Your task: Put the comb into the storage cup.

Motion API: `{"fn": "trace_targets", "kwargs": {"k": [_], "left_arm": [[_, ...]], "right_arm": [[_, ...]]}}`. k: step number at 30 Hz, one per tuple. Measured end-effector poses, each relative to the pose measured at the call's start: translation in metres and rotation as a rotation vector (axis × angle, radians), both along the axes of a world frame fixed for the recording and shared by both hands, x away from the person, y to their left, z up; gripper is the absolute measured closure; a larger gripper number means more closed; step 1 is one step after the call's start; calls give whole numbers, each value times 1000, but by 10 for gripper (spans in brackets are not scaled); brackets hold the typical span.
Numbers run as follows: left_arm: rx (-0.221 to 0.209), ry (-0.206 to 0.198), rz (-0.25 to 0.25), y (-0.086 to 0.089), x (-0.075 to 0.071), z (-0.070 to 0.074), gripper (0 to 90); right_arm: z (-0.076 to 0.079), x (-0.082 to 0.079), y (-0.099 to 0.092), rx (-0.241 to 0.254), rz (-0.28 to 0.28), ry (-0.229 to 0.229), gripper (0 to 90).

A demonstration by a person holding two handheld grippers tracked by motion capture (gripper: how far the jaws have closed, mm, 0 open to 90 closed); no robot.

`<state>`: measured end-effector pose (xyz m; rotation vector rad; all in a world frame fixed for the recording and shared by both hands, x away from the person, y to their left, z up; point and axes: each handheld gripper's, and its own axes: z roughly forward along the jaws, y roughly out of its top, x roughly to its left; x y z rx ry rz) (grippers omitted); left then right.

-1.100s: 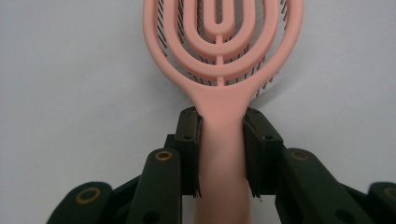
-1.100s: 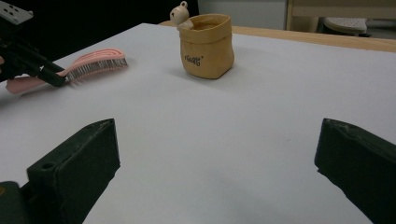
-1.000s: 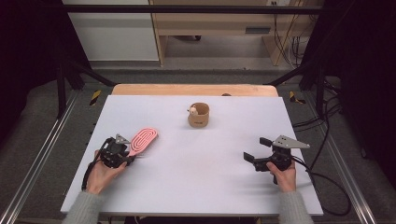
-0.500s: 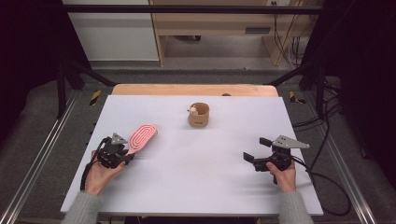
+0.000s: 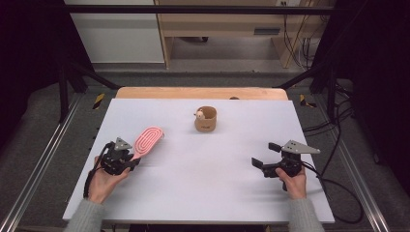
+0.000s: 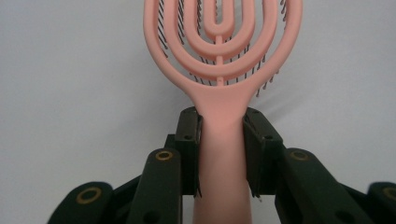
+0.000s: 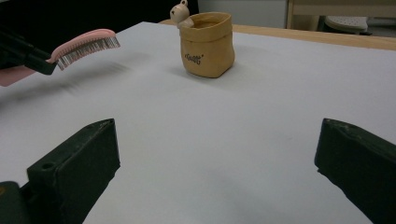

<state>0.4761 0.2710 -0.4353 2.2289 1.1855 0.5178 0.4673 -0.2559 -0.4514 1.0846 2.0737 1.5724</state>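
- Gripping one pink hairbrush (image 6: pixel 223 56) by its handle, the left gripper (image 5: pixel 119 158) sits near the table's (image 5: pixel 203 193) left edge, its jaws pressed against both sides of the handle just below the head.
- One brush only: its oval head of concentric loops points toward the far edge, bristles facing down, raised off the surface as seen in the right gripper view (image 7: pixel 84 44).
- One right gripper (image 5: pixel 270 162) rests near the right edge, level with the left one, jaws spread wide with bare tabletop between them.
- Two hands hold the tools, left hand (image 5: pixel 102 181) and right hand (image 5: pixel 291 183), both toward the near edge.
- One small tan pouch-shaped cup (image 5: pixel 206 119) stands upright toward the middle of the far edge, well apart from both grippers.
- One small bear figure (image 7: pixel 180 13) perches on its rim.
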Motion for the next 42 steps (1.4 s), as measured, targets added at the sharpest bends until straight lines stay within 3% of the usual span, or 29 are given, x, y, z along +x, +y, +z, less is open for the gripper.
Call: {"fn": "trace_targets", "kwargs": {"k": [24,42], "left_arm": [[-27,-46,-22,-17,-9,10,691],[-33,-79,-51,-32,-17,14,692]], "right_arm": [[1,0,3,5,3,-1,4],[6,0,15,13,13,-8,3]]}}
